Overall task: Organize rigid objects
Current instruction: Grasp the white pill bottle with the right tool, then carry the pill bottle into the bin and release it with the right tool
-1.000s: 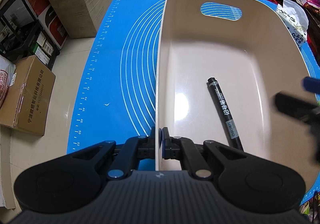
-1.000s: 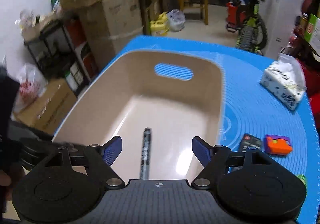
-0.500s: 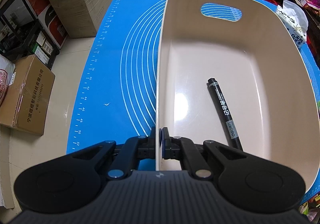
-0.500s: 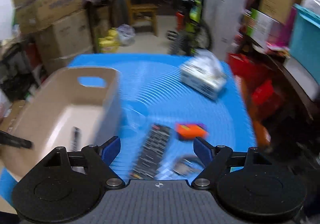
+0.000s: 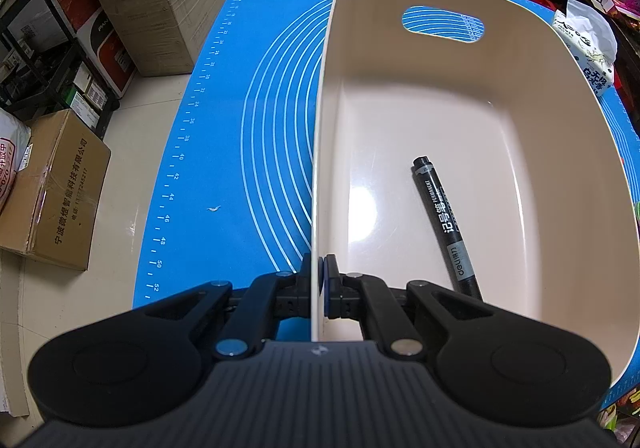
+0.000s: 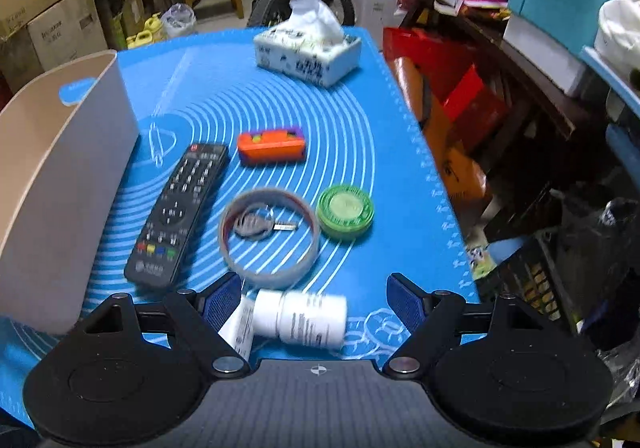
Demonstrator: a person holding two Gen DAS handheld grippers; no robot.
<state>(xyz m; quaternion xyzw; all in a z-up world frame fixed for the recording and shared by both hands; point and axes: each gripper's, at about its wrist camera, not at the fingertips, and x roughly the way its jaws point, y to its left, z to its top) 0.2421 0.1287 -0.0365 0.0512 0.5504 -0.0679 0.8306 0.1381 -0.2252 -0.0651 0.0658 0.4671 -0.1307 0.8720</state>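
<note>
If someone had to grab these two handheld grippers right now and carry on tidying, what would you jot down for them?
Left gripper: shut on the near wall of the beige bin, steadying it.
Right gripper: open, empty, over the white bottle lying on the blue mat.
Done: black marker is in the bin.
Left on the mat: bottle, remote, grey ring with a key inside it, green tin, orange box.
</note>
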